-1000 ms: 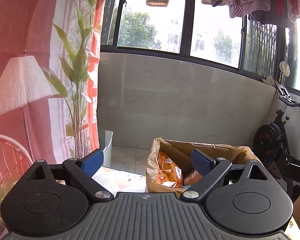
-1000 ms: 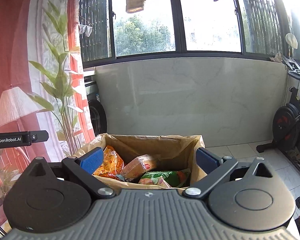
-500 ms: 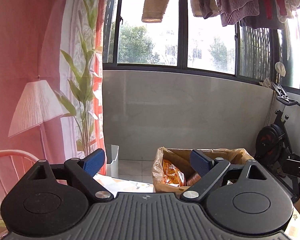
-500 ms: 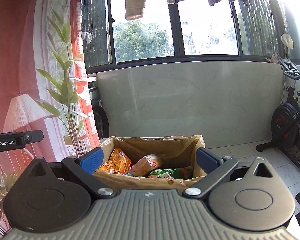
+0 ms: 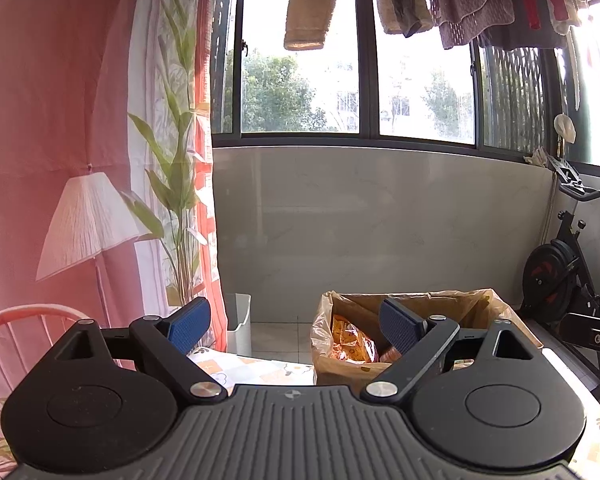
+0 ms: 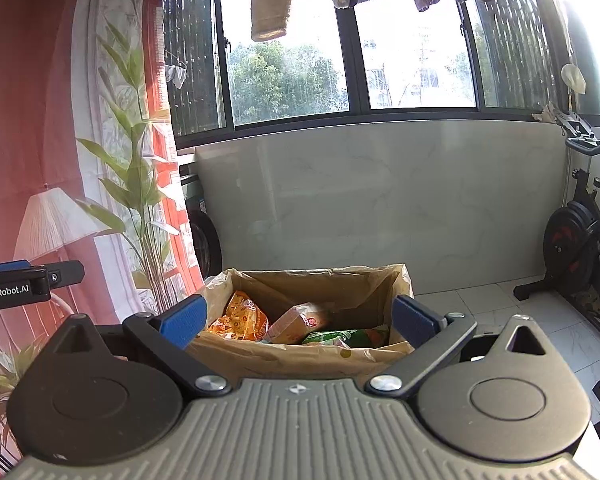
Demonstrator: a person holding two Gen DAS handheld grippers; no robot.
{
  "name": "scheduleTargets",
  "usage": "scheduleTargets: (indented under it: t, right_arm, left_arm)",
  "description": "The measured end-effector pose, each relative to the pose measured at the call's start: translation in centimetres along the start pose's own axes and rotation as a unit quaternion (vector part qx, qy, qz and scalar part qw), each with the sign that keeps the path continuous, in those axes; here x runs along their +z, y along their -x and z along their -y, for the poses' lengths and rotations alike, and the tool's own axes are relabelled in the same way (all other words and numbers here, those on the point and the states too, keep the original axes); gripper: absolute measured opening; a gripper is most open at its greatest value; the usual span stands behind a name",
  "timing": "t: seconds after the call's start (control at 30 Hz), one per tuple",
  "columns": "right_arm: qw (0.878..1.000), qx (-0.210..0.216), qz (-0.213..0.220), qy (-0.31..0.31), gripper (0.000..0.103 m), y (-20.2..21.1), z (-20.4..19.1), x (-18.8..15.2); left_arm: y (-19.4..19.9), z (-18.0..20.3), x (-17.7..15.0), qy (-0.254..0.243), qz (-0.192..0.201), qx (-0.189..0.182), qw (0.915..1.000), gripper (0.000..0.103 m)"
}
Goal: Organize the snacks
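Observation:
A brown paper bag point(image 6: 300, 356) stands open ahead of my right gripper point(image 6: 300, 322), which is open and empty just in front of its near rim. Inside lie an orange snack pack point(image 6: 240, 320), a tan wrapped loaf point(image 6: 296, 320) and a green pack point(image 6: 332, 338). In the left wrist view the same bag point(image 5: 340, 372) stands ahead and to the right, with the orange pack point(image 5: 350, 342) showing. My left gripper point(image 5: 296, 322) is open and empty, left of the bag. It also shows at the left edge of the right wrist view point(image 6: 28, 282).
The bag stands on a table with a patterned cloth point(image 5: 252, 368). A white bin point(image 5: 238, 320) is on the floor behind, by a curtain with a printed lamp and plant point(image 5: 172, 184). An exercise bike point(image 6: 584, 248) stands at the right. A marble wall and windows lie beyond.
Both grippers have tilted upward and drawn back a little, so the bag sits lower in both views. Both stay open and empty.

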State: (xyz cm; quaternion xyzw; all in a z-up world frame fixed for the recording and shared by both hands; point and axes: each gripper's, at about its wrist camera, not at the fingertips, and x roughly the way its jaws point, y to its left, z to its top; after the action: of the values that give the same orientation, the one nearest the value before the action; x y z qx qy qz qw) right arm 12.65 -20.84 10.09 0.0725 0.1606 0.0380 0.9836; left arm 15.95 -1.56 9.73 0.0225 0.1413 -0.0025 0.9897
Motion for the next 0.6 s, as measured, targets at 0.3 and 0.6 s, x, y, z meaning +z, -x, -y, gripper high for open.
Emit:
scheduleTargets:
  t: [0.3, 0.6]
  right_arm:
    - [1.000, 0.003, 0.000, -0.002, 0.101, 0.52, -0.27, -0.38]
    - [1.000, 0.002, 0.000, -0.002, 0.101, 0.51, -0.30, -0.40]
  left_arm:
    - [0.34, 0.05, -0.24, 0.002, -0.010, -0.007, 0.9999, 0.092]
    - [0.33, -0.07, -0.19, 0.001, -0.007, -0.005, 1.0000, 0.092]
